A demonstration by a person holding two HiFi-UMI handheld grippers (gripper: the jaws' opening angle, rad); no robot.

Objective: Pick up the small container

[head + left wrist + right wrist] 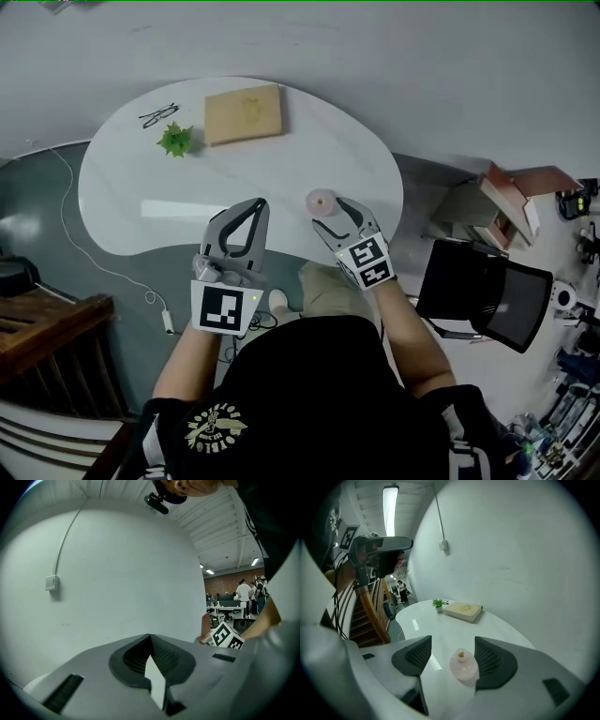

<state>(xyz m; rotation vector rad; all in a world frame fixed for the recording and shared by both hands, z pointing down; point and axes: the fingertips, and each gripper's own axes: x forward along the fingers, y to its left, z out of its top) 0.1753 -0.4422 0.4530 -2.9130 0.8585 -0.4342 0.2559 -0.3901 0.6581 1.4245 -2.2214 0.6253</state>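
Your right gripper [451,654] hangs over the white table's [122,187] near edge with its jaws wide apart, gripping nothing, and the small container [463,666] stands upright on the table between them, close against the right-hand pad, though contact can't be confirmed. Your left gripper [150,637] is raised at the table's near edge, jaws pressed together on nothing.

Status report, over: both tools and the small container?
Left tool shut, empty, aimed at the wall. Right tool open, straddling the small pink container on the white table. Nothing in the way.
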